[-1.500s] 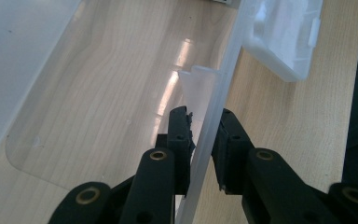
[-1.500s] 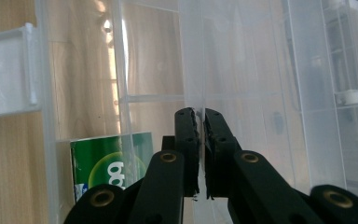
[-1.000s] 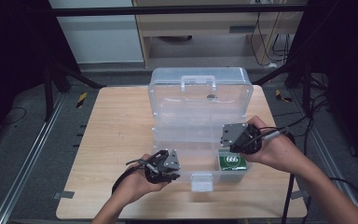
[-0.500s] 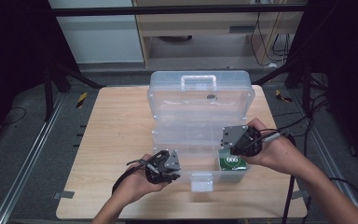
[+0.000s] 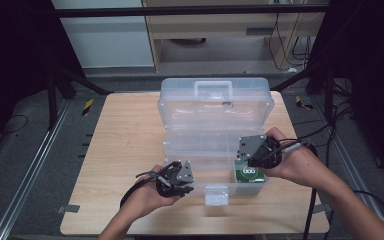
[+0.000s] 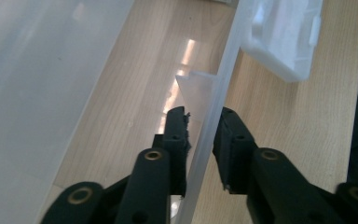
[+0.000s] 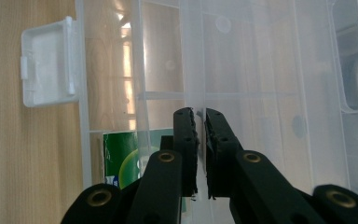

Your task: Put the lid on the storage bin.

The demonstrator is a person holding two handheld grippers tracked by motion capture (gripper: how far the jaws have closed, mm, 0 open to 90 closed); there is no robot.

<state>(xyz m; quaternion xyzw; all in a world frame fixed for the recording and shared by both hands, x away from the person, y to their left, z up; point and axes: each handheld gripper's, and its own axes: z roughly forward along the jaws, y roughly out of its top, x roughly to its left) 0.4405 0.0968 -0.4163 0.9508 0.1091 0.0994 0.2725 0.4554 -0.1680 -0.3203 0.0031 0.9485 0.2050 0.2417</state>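
Clear ribbed plastic box (image 5: 215, 107), lid open, on pale wood table (image 5: 120, 140).

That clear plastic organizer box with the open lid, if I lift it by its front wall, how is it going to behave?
The clear box looks thin-walled, so the wall between the left gripper jaws would probably flex. It seems light: apart from the green packet, its compartments look bare. The raised lid may make it tip backward.

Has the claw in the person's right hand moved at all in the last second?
Yes, slightly. The right claw has slid down toward the green packet in the clear box, nearer the table's front edge than before.
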